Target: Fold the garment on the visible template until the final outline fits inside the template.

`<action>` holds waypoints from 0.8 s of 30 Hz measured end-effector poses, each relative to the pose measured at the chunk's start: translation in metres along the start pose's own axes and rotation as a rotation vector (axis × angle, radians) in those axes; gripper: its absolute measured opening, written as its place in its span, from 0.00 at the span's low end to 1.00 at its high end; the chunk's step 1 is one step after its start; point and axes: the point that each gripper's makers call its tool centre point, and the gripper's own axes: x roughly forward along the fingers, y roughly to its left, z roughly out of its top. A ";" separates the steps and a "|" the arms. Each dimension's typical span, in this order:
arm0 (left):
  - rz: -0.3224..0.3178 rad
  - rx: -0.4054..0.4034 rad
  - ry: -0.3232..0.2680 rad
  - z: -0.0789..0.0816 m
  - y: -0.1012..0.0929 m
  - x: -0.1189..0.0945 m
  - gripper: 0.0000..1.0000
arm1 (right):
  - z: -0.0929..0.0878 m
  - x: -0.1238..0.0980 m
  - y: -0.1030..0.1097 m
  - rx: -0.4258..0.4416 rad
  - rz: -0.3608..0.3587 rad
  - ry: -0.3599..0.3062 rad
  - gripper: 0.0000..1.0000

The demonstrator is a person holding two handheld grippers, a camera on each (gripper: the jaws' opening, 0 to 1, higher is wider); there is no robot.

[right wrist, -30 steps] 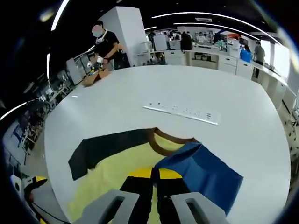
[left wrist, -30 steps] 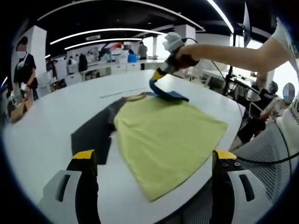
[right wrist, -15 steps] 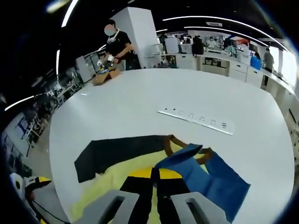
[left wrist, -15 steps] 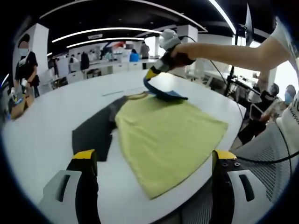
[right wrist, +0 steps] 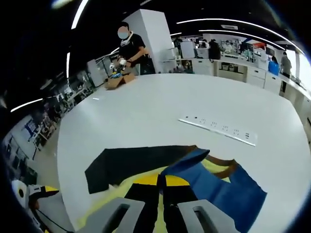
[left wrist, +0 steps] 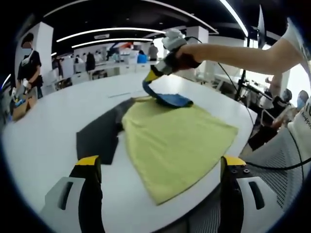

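A yellow T-shirt (left wrist: 175,141) lies flat on the white table (left wrist: 43,131), with a black sleeve (left wrist: 99,136) spread to its left and a brown collar (right wrist: 224,166). My right gripper (left wrist: 150,77) is shut on the blue sleeve (left wrist: 169,98) and holds it lifted above the collar area. In the right gripper view its jaws (right wrist: 161,187) are pressed together over the blue sleeve (right wrist: 221,189), with the black sleeve (right wrist: 136,162) just beyond. My left gripper (left wrist: 160,165) hovers open above the shirt's near hem, jaws wide apart.
A white power strip (right wrist: 218,130) lies on the table (right wrist: 146,111) past the shirt. A person (right wrist: 130,46) stands at the far edge by a cardboard box (right wrist: 119,80). The table edge runs close to the shirt's right side, where a chair back (left wrist: 277,160) stands.
The right gripper has raised the blue sleeve and carried it left, towards the collar and black sleeve, so the sleeve folds inwards. The left gripper has stayed where it was.
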 end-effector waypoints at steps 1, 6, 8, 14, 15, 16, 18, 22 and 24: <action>0.001 0.000 0.001 0.000 0.001 0.000 0.98 | 0.000 0.000 0.001 0.000 0.003 0.001 0.00; 0.005 -0.004 0.003 -0.002 0.002 0.000 0.98 | -0.001 0.004 0.009 -0.007 0.026 0.006 0.00; 0.005 -0.003 0.005 -0.002 0.002 0.000 0.98 | -0.001 0.005 0.013 -0.006 0.038 0.007 0.00; 0.004 -0.008 -0.005 -0.001 0.003 0.001 0.99 | -0.007 0.011 0.029 -0.032 0.079 0.015 0.00; 0.005 -0.012 -0.011 0.000 0.003 0.001 0.99 | -0.009 0.013 0.032 -0.043 0.085 0.018 0.00; 0.005 -0.012 -0.012 0.000 0.003 0.001 0.99 | -0.009 0.013 0.033 -0.047 0.087 0.018 0.00; 0.007 -0.016 -0.017 0.000 0.004 0.000 0.99 | -0.012 0.016 0.038 -0.063 0.096 0.020 0.00; 0.010 -0.014 -0.007 -0.002 0.004 0.000 0.99 | -0.021 0.023 0.044 -0.079 0.110 0.042 0.00; 0.010 -0.017 -0.010 -0.002 0.004 0.000 0.99 | -0.026 0.026 0.046 -0.085 0.110 0.055 0.00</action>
